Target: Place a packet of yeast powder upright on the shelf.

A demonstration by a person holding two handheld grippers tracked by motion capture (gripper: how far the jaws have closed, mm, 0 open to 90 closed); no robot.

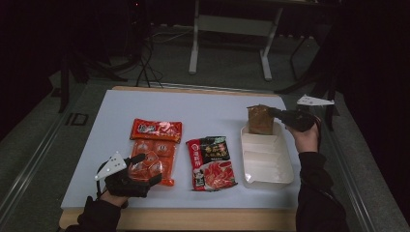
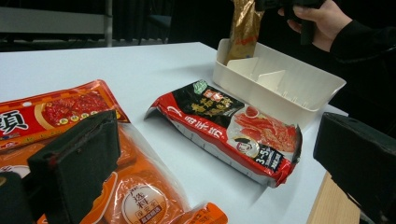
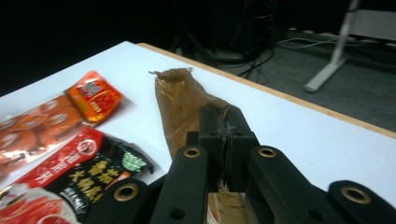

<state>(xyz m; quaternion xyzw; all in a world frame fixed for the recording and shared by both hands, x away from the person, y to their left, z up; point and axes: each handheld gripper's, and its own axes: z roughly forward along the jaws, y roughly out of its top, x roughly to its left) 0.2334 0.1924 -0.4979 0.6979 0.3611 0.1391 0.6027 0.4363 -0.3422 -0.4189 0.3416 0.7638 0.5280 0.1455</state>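
My right gripper [image 1: 276, 114] is shut on the upper edge of a brown foil packet [image 1: 260, 119]. The packet hangs upright with its lower end in the far compartment of a white divided tray [image 1: 284, 166]. In the right gripper view the jaws [image 3: 224, 116] pinch the crinkled brown packet [image 3: 180, 100]. My left gripper [image 1: 141, 163] rests low at the front left over an orange sauce packet [image 1: 155, 140], jaws wide apart. In the left gripper view one pad [image 2: 77, 161] lies over the orange packet [image 2: 140, 200] and the other pad [image 2: 359, 161] stands far to the right.
A red and black packet [image 1: 211, 162] lies flat between the orange packet and the tray, and shows again as the red and black packet [image 2: 229, 123] in front of the tray [image 2: 299, 91]. The wooden table edge [image 1: 193, 217] runs along the front. Table legs stand on the floor behind.
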